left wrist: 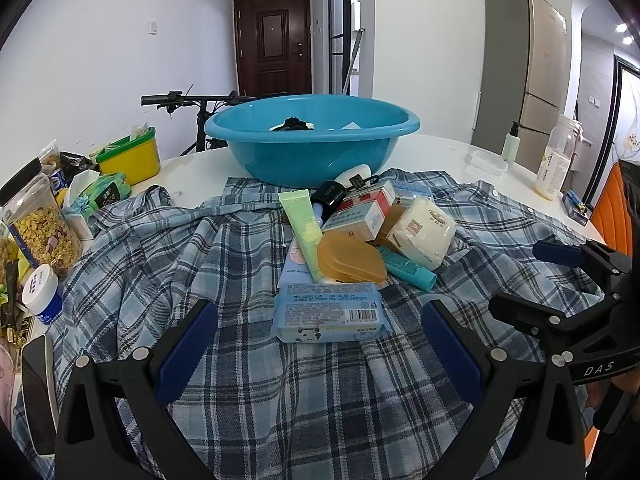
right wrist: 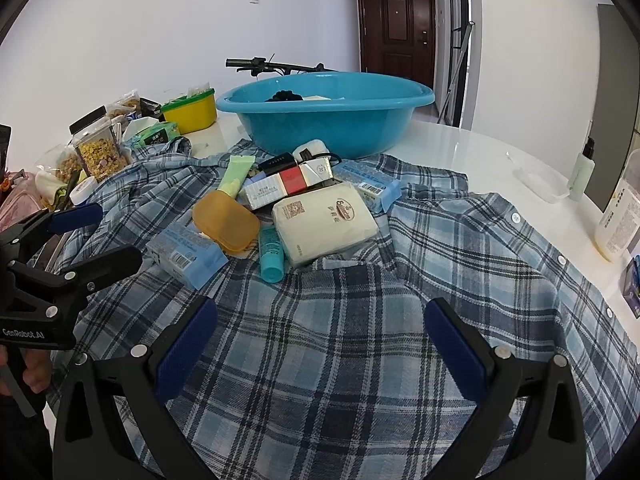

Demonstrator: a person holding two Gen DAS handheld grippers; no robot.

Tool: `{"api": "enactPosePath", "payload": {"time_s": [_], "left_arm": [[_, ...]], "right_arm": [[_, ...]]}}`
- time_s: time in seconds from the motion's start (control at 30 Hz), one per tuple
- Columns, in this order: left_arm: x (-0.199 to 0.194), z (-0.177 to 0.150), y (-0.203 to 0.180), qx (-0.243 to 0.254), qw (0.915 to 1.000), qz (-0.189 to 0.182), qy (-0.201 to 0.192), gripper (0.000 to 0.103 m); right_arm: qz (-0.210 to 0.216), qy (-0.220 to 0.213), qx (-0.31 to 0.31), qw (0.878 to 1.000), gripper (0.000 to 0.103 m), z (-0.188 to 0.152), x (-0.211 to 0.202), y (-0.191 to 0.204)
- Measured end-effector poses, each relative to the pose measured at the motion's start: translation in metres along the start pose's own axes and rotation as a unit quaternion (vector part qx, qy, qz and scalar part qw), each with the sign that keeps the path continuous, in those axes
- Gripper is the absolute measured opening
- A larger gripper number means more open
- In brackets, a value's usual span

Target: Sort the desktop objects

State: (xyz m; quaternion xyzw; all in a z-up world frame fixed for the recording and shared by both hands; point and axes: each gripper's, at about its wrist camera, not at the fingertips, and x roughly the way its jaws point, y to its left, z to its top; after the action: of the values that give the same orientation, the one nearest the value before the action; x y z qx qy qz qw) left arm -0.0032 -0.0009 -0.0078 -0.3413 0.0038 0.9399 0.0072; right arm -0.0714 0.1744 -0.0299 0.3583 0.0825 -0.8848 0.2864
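Grippers left (left wrist: 316,320) and right (right wrist: 320,320) agape (empty), bare plaid shirt (right wrist: 340,360) beneath

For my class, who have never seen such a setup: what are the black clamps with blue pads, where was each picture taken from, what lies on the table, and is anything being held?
No robot here: a person holds a hand-operated gripper in each hand. Each picture comes from a camera on one gripper, looking along its two blue-padded fingers. The left gripper and right gripper are both open and hold nothing. On the white table lies a plaid shirt, and on it a heap: a wet-wipes pack, an orange soap case, a pale green tube, a teal tube, a white tissue pack and red-and-white boxes. Behind stands a blue basin.
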Motion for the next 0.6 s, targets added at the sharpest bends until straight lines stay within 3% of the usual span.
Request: {"api": "enactPosePath", "payload": {"time_s": [0.43, 0.6], "left_arm": [[0.021, -0.002, -0.004, 0.010, 0.9996, -0.018, 0.020, 0.103], [0.045, -0.002, -0.008, 0.018, 0.9989, -0.004, 0.043, 0.103]], "right_arm": [[0.003, 0.005, 0.004, 1.000, 0.103, -0.002, 0.005, -0.003], [0.006, 0.006, 0.003, 1.000, 0.103, -0.003, 0.006, -0.004]]}}
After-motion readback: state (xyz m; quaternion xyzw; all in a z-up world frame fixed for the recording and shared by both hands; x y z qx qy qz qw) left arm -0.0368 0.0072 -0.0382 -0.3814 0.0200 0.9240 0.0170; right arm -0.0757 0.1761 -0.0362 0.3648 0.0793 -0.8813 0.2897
